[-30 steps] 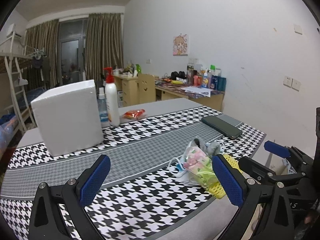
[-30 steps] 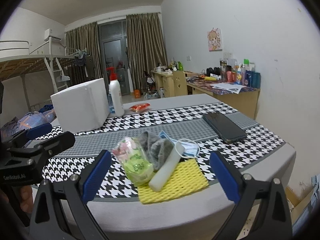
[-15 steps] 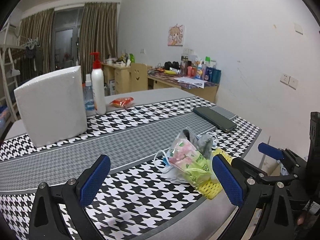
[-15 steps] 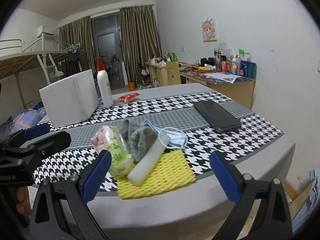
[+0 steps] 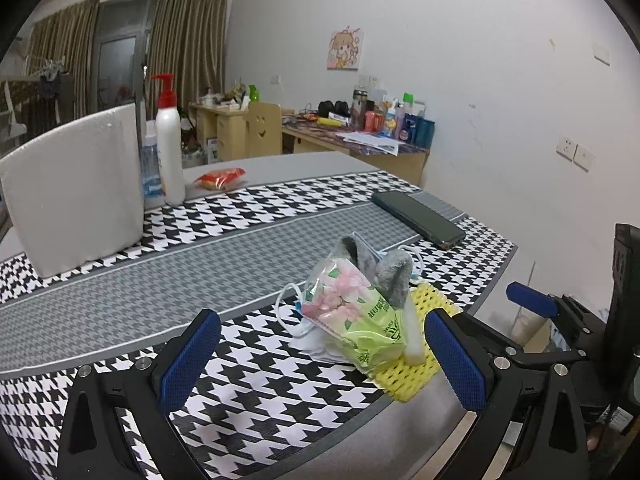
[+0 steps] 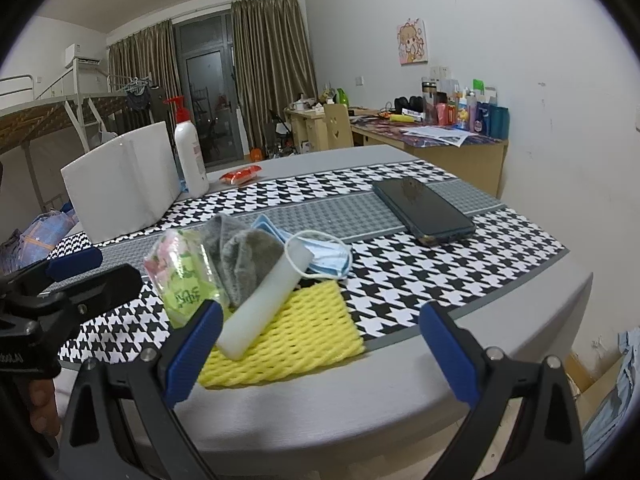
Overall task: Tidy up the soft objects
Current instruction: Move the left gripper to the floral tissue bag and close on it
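We see both hand-held grippers, left (image 5: 318, 354) and right (image 6: 320, 346), spread wide and empty; the tissue pack (image 5: 356, 314) print is unreadable.

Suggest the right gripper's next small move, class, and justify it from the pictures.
Probably ease the right gripper forward and down onto the white foam block: its jaws are open and empty, and the block lies nearest, on top of the yellow mesh pad.

White walls (image 6: 520, 20), brown curtains (image 6: 272, 64), cluttered wooden desk (image 6: 460, 152), bunk bed (image 6: 48, 116).
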The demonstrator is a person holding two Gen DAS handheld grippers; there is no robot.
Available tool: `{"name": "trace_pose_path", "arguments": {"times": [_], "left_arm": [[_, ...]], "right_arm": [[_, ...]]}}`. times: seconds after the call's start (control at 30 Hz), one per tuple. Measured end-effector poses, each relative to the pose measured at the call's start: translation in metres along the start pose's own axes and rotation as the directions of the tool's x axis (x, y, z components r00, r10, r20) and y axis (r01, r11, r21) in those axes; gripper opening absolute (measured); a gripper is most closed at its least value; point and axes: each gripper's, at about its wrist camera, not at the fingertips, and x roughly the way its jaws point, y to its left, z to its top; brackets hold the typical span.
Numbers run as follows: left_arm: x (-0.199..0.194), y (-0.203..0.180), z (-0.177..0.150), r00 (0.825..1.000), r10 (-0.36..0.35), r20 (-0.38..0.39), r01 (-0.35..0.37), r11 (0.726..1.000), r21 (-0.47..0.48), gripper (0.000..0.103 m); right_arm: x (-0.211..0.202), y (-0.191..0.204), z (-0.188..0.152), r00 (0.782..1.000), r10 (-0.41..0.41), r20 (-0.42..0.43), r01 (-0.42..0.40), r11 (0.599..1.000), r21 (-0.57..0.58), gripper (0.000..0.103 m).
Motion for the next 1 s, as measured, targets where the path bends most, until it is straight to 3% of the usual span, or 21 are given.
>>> {"name": "trace_pose_path", "arguments": {"times": [0.3,0.67,0.8,1.0], "left_arm": [[0.017,-0.005,-0.002,0.999,-0.009,-0.043,0.009,1.000,-0.005,0.101],[0.038,-0.003,0.000,0.993,-0.059,-0.099,0.053,0.997,-0.063,0.072],[0.047,-0.001,-0.001,0.984,-0.112,-0.141,0.097,0.989,-0.107,0.068],[0.045,-0.007,0.000,0.985,-0.122,-0.126,0.111,0.990,-0.091,0.048]], "right_arm": [[0.006,-0.009,-0.003,1.000,0.001,-0.017,-0.001,1.000,0.006,0.100],[0.011,-0.015,-0.004,0.999,0.009,-0.031,-0.009,1.000,0.008,0.100],[0.013,-0.016,-0.005,0.999,0.010,-0.039,-0.009,1.000,0.014,0.100],[0.015,-0.018,-0.008,0.999,0.015,-0.051,-0.014,1.000,0.019,0.100]]}}
